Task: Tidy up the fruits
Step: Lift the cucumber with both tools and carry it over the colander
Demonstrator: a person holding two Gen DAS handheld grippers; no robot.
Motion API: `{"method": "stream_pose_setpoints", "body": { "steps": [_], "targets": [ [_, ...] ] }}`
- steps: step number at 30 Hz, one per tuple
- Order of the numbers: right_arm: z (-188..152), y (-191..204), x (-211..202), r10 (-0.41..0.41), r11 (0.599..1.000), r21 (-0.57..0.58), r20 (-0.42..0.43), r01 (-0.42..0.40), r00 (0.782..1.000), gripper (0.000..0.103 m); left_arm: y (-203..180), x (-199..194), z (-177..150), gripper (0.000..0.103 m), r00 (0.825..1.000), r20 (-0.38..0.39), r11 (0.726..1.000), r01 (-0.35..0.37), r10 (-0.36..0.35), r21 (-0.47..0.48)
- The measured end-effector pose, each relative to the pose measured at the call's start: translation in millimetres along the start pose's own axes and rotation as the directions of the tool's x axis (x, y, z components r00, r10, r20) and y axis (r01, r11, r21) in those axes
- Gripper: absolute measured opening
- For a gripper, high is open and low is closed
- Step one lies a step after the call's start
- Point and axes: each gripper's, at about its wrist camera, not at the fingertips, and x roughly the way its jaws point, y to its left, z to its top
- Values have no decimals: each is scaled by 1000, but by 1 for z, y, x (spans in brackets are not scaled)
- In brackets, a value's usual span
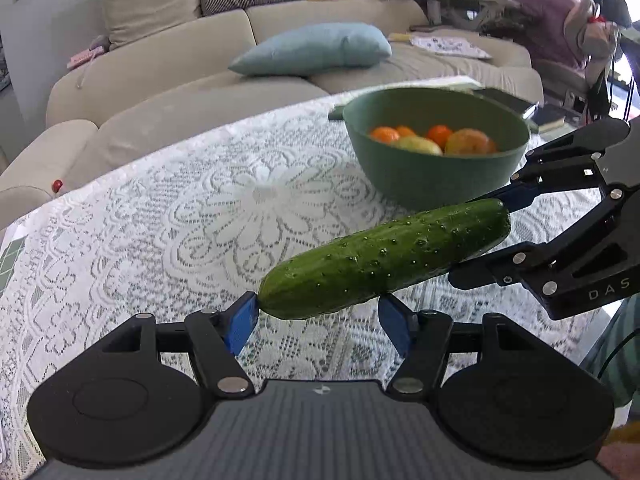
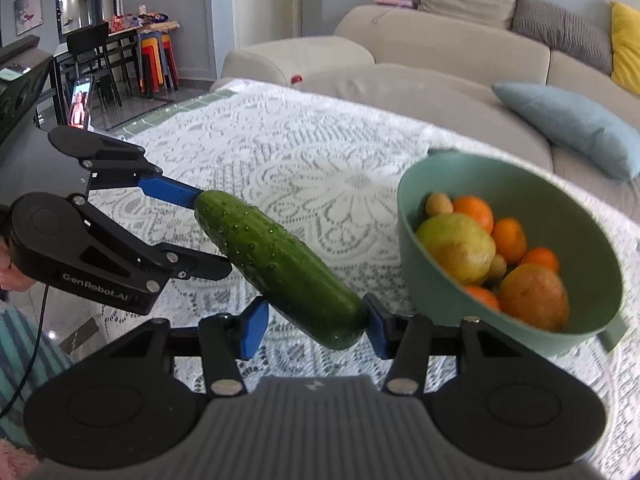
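Observation:
A green cucumber [image 1: 384,258] [image 2: 280,264] hangs above the lace tablecloth, held at both ends. My left gripper [image 1: 318,316] is shut on one end; it also shows in the right wrist view [image 2: 208,232]. My right gripper [image 2: 314,326] is shut on the other end; it shows in the left wrist view [image 1: 480,240]. A green bowl [image 1: 436,176] [image 2: 600,248] stands just beyond, holding oranges [image 2: 474,210], a yellow-green apple [image 2: 458,246] and other fruit.
The lace tablecloth [image 1: 200,220] covers the table. A beige sofa [image 1: 180,76] with a blue cushion [image 1: 316,48] lies behind it. A person [image 1: 548,8] sits at a desk at the far right. Chairs and stools [image 2: 156,60] stand at the far left.

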Motion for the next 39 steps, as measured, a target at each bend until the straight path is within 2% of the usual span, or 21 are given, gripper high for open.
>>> {"method": "stream_pose_setpoints", "body": {
  "steps": [14,22,28,39],
  "targets": [
    [18,-24,-35,-66,997,-35,154,72,986,50,-6,-8,40,76,990,144,1000,3,-3,-1],
    [23,-46,-38,-131,984,-89,199,151,971,50,-14,11,71,76,988,151,1000,19,-16,-16],
    [26,-79,-34,-132,985,-86,182,150,974,50,-23,32,88,76,990,135,999,37,-35,-17],
    [23,-124,-24,-116,990,-62,130,125,985,50,-45,58,104,76,995,97,999,19,-22,31]
  ]
}}
